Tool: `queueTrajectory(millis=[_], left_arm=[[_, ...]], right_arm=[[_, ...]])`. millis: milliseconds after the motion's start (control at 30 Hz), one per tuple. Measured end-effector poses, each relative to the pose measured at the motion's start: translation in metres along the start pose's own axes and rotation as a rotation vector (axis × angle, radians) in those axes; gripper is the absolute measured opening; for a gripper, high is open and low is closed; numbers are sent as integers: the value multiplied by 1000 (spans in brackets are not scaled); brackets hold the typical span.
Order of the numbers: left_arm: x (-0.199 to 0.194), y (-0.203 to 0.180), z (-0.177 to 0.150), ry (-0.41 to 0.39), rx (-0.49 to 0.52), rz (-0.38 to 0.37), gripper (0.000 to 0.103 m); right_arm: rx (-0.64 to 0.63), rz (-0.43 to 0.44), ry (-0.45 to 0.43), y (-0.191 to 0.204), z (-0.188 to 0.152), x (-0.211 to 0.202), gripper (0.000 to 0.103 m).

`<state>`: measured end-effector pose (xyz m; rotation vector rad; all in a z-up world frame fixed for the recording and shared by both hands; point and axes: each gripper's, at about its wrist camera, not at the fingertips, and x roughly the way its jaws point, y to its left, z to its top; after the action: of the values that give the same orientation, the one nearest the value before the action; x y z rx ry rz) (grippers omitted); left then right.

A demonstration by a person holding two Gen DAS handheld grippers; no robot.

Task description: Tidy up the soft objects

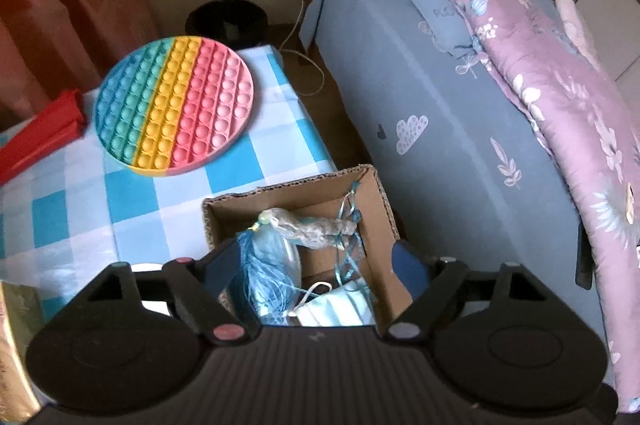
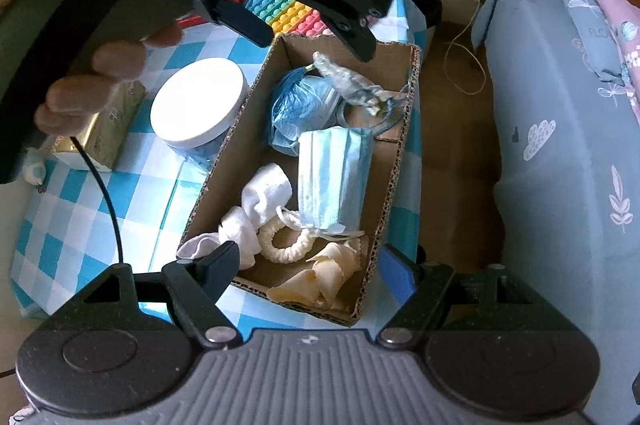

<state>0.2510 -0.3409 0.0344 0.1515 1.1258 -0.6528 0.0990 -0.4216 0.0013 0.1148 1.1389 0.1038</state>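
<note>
A cardboard box (image 2: 396,161) stands at the right edge of the checked table. In it lie a blue tassel bundle (image 2: 300,105), crumpled clear wrap (image 2: 352,81), a blue face mask (image 2: 332,177), white socks (image 2: 260,201), a cream scrunchie (image 2: 284,245) and cream cloth (image 2: 332,273). My left gripper (image 1: 316,261) hangs open over the box's far end. The tassel bundle (image 1: 260,265) lies between its fingers and is not pressed. From the right wrist view the left gripper (image 2: 304,37) shows at the top. My right gripper (image 2: 310,265) is open over the near end and holds nothing.
A round rainbow pop-it (image 1: 176,105) and a red object (image 1: 40,137) lie on the blue-checked table (image 1: 80,217). A white-lidded jar (image 2: 198,101) and a gold packet (image 2: 108,129) stand left of the box. A bed (image 1: 440,105) is at the right, a black bin (image 1: 226,21) behind.
</note>
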Motion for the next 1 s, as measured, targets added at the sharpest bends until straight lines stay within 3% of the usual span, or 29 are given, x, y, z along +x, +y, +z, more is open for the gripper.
queueTrajectory(millis=[400,567,767,1000], left_arm=[[-55,25,-51,-69,6,38,88],[-76,43,-85,-98,-9,127,89],[-96,62,-130,-132,-58,190,91],[-118,81,-179,-228,-119,252,95]], right_arm=[[0,16,-38,26,-10,-13,89],[-1,17,-46,43,-18,-14,101],[-20,-2,-60,62,-23,-15,102],[-61,-10,-85,81,-31,-17,103]])
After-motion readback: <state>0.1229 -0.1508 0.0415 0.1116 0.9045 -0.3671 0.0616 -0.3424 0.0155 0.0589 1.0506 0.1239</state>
